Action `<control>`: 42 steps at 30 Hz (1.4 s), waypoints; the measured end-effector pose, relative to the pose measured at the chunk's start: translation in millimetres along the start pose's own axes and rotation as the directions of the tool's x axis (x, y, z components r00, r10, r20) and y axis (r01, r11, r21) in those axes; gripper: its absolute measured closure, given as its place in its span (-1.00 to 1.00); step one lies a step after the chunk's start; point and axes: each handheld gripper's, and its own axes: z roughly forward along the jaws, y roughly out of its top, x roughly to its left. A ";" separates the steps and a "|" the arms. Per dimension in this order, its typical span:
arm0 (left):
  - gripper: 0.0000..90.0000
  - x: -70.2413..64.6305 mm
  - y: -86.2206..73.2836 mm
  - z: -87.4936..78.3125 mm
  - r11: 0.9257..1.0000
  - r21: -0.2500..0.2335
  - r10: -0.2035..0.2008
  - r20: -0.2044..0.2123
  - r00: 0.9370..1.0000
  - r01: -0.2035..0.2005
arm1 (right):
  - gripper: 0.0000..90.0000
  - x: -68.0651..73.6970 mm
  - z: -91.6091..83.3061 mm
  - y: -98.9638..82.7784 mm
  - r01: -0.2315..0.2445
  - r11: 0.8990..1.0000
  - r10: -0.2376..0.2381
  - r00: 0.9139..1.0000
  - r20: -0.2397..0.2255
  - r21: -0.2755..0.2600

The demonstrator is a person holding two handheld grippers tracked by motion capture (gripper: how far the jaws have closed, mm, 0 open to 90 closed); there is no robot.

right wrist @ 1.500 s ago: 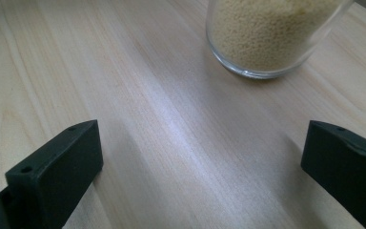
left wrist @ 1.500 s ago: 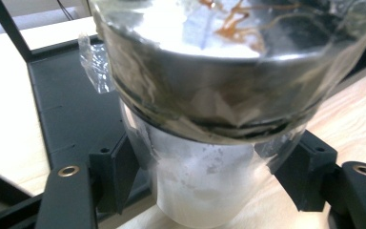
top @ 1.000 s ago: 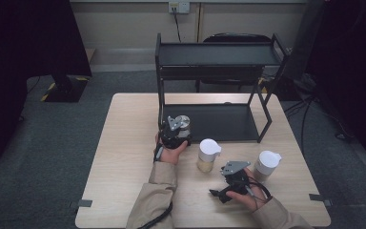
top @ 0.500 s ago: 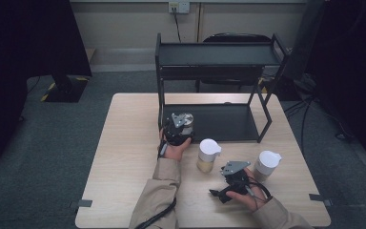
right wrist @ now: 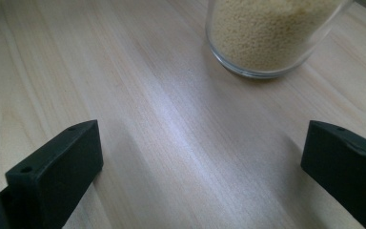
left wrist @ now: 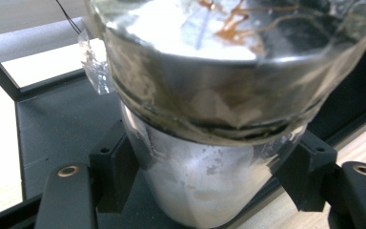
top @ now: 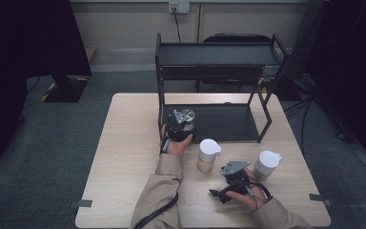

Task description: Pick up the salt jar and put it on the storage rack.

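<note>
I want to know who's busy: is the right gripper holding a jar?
No, the right gripper has open jaws over bare table, and the grain jar stands apart ahead.

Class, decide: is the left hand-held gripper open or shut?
Shut on the jar: the left hand-held gripper presses its pads against both sides.

In the left gripper view the clear jar [left wrist: 219, 109] between the left claw [left wrist: 209, 176] pads is cut off by the top edge, so its lid and upper part are out of frame, and its near wall is blurred and smeared, leaving the contents hard to tell beyond white and brown streaks. In the right gripper view the glass of yellow grains [right wrist: 271, 33] runs out past the top edge with just its base showing. In the high view the left hand [top: 176, 143] covers the left claw's pads, and the right claw [top: 231, 183] is too small there to read its opening.
</note>
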 end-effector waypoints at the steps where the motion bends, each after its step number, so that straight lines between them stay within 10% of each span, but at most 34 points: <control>1: -0.31 0.0 0.0 0.8 1.000 -0.001 -0.003 0.000 1.000 0.003 | -1.00 0.0 0.0 0.0 0.000 1.000 0.000 1.000 0.000 0.000; 42: -0.31 2.9 12.1 38.8 1.000 0.016 -0.013 -0.047 0.999 0.014 | -1.00 0.1 0.0 0.1 -0.002 1.000 0.002 1.000 0.000 0.001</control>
